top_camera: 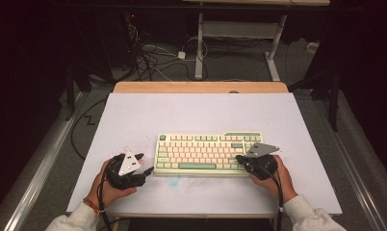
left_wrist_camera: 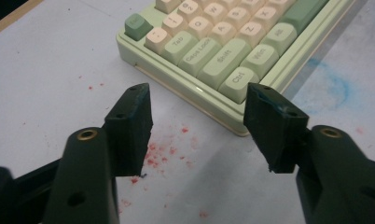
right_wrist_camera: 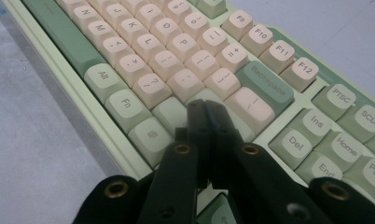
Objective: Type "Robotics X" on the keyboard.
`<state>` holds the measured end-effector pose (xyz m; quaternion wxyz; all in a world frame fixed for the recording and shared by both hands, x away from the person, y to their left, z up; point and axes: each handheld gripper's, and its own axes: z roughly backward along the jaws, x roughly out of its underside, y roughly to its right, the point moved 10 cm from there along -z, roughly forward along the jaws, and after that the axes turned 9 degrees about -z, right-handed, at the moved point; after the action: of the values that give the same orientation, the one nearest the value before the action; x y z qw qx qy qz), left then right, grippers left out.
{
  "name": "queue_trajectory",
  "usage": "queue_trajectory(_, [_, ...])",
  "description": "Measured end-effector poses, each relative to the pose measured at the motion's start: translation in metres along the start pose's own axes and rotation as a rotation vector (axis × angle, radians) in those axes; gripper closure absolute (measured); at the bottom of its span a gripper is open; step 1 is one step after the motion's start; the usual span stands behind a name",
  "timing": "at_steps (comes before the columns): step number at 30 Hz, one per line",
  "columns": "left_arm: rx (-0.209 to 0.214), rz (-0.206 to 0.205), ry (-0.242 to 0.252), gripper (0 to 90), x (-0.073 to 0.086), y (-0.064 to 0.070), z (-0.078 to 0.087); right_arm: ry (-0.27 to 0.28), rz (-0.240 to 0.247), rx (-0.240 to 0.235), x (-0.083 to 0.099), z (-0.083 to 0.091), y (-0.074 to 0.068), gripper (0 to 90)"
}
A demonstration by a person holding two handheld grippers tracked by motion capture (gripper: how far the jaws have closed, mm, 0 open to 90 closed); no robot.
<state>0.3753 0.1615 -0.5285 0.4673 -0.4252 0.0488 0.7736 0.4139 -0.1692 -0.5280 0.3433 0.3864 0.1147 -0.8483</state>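
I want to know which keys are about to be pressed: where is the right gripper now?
In the high view the right gripper sits over the right end of the keyboard; in its own view its shut jaws point down on a green key just below Backspace.

Both forearms come in from the near edge of the table in pale sleeves, each hand wrapped around a black gripper. The left hand (top_camera: 109, 185) wears an orange band at the wrist and holds the left gripper (top_camera: 142, 163) low, pointing forward and to the right, its jaws spread wide apart. The right hand (top_camera: 277, 178) holds the right gripper (top_camera: 239, 158) pointing to the left, its jaws pressed together with the tips touching. Each gripper carries a grey three-cornered plate on top.
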Motion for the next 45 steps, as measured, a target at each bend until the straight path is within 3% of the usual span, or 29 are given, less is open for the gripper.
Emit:
queue_trajectory(6, [0.034, 0.04, -0.029, 71.1, 0.001, -0.002, 0.002, 0.007, -0.01, 0.003, 0.001, 0.0, 0.0, 90.0])
queue_trajectory(10, [0.053, 0.038, -0.024, 83.1, -0.001, -0.002, 0.005, 0.011, -0.009, 0.003, 0.001, 0.0, 0.0, 90.0])
queue_trajectory(13, [0.063, 0.038, -0.023, 87.0, -0.003, -0.002, 0.006, 0.012, -0.006, 0.005, 0.001, 0.0, 0.0, 90.0])
queue_trajectory(21, [0.098, 0.046, -0.034, 87.6, -0.011, -0.001, 0.003, 0.014, 0.0, 0.011, 0.001, 0.0, 0.0, 90.0])
queue_trajectory(29, [0.133, 0.027, -0.04, 87.6, -0.033, -0.002, -0.009, 0.015, -0.001, 0.013, 0.001, 0.0, -0.001, 90.0])
queue_trajectory(45, [0.193, -0.035, -0.063, 87.3, -0.064, 0.012, -0.041, 0.016, 0.004, 0.02, 0.001, 0.0, -0.001, 90.0])
